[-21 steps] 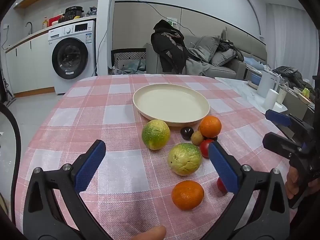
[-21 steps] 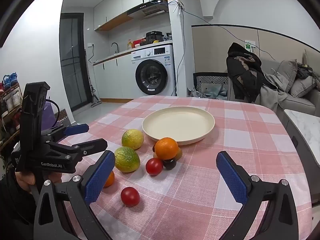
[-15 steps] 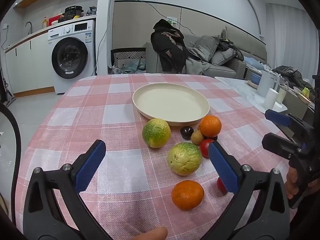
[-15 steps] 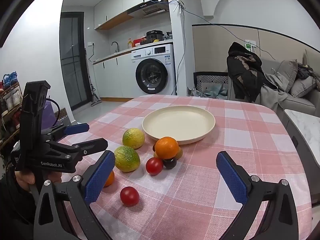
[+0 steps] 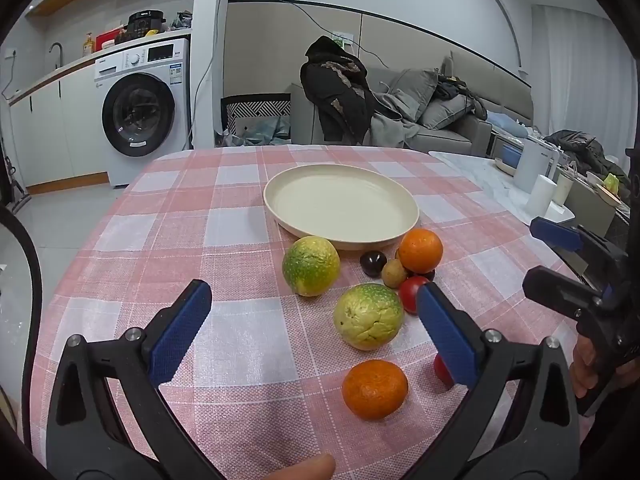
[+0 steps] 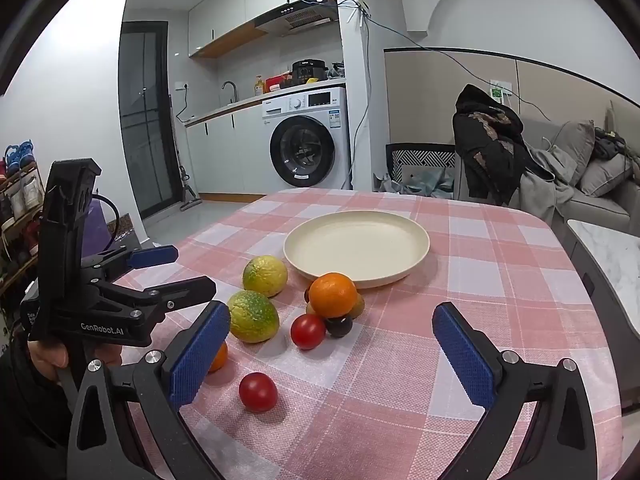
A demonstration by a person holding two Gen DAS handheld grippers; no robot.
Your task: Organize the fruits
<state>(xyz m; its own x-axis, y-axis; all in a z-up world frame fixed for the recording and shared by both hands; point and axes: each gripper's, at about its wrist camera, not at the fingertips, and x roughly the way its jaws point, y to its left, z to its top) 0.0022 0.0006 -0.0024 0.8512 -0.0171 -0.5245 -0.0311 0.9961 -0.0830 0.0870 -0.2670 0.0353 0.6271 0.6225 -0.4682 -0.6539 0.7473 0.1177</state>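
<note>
Fruits lie loose at the centre of both views, just below an empty cream plate [image 5: 340,204]: two mottled yellow-green citrus, one [image 5: 311,266] beside the rim and one [image 5: 368,317] lower; an orange [image 5: 421,250] on a cluster of a dark plum [image 5: 373,263], a small brown fruit [image 5: 393,273] and a red tomato [image 5: 409,291]; a lone orange [image 5: 375,389] nearest the lens.

A second tomato [image 6: 258,392] is half hidden in the left wrist view. The left gripper [image 5: 312,330] and right gripper [image 6: 330,354] both stand spread wide, holding nothing.

A pink checked tablecloth [image 6: 472,280] covers the table; a washing machine [image 6: 306,142] and sofa [image 5: 436,120] stand behind.
</note>
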